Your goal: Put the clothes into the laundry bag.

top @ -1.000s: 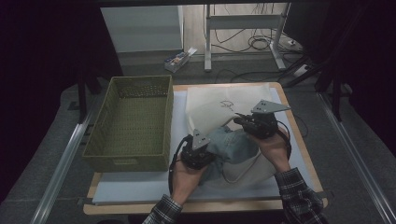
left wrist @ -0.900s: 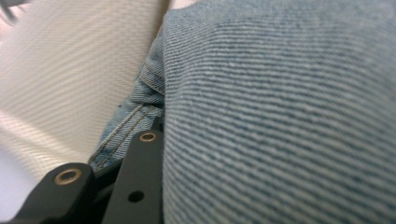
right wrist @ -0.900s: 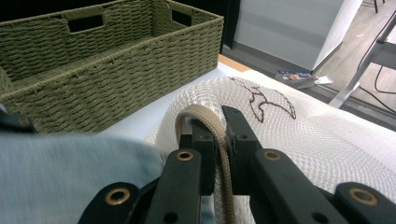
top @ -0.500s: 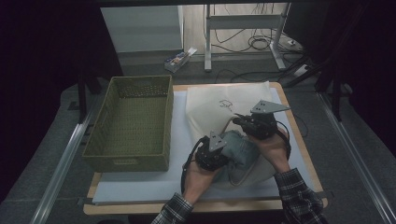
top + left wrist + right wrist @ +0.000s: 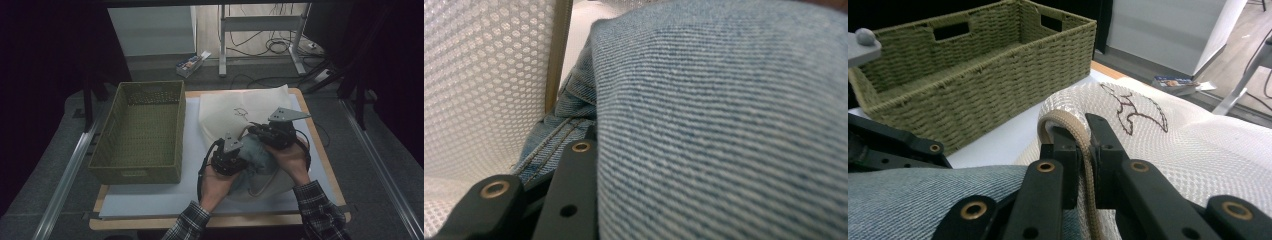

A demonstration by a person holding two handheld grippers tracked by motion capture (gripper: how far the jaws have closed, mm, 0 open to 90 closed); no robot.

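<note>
Right gripper (image 5: 1087, 150) clamped on mesh bag (image 5: 1198, 145) rim; left gripper (image 5: 227, 160) buried in jeans (image 5: 724, 125), grip unclear; table (image 5: 320, 150) right edge.

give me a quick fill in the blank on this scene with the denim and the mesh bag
1. The right gripper is shut on the bag's tan ____.
2. The folded cloth at the left gripper is blue ____.
3. The white mesh bag bears a dark ____ drawn on it.
4. The woven basket stands to the ____ of the bag in the high view.

Missing words: strap; denim; outline; left
</note>
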